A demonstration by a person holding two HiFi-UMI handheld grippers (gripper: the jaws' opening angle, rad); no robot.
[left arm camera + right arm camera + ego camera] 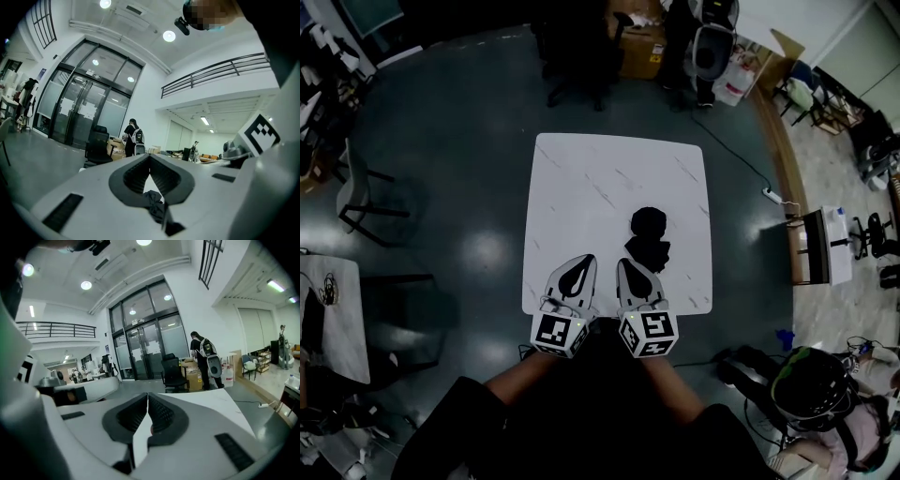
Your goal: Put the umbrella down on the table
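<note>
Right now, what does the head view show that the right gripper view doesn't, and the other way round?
Head view only: the black umbrella lying on the white table, just beyond the right gripper. Right gripper view only: its jaws closed together with nothing between them, and the glass doors far ahead across the room. Both: the white table top and the right gripper itself.

The umbrella (649, 236) shows only as a dark lump on the surface (581, 187); its parts cannot be made out. The left gripper (584, 260) and right gripper (624, 263) hide part of the surface's near edge. A dark crumpled scrap (154, 202) sits low between the left fingers (131, 176); what it is cannot be told.
</note>
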